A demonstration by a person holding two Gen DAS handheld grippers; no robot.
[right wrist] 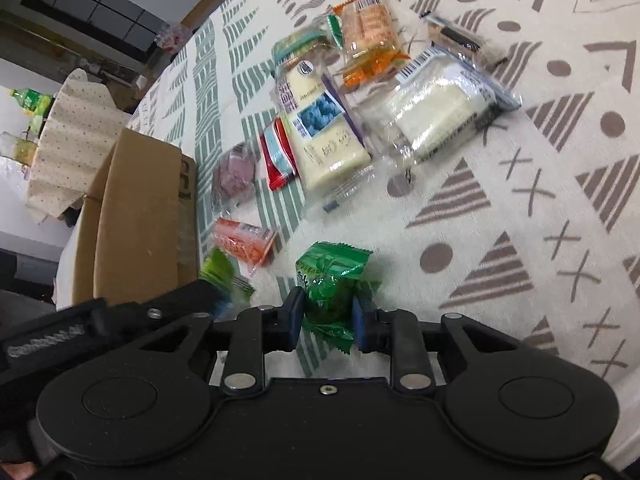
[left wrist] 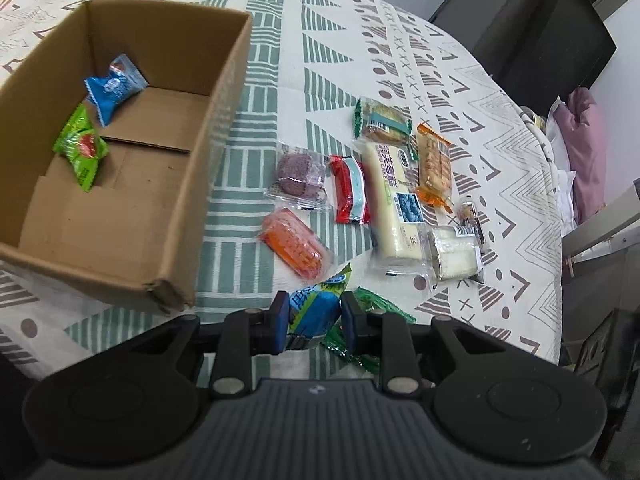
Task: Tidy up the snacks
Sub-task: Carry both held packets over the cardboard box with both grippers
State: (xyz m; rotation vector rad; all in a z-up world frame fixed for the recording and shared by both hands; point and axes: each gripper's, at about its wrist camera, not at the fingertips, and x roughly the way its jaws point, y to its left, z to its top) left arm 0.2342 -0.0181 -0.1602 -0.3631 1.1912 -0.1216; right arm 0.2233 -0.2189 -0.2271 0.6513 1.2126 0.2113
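patterned cloth (left wrist: 460, 92) over tabletop; dark cabinet (left wrist: 532, 28) far right, pink bedding (left wrist: 584, 148) at right edge.

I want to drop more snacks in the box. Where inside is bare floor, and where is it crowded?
The cardboard box has bare floor on its right half, beside the blue packet and green packet near its left wall. The tablecloth right of the box is crowded with snacks.

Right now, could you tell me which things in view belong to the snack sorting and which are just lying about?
Belongs to the job:
cardboard box
blue-green packet in the left gripper
green packet in the right gripper
long cake bar
orange wafer pack

Lying about:
patterned tablecloth
pink cloth
dotted fabric
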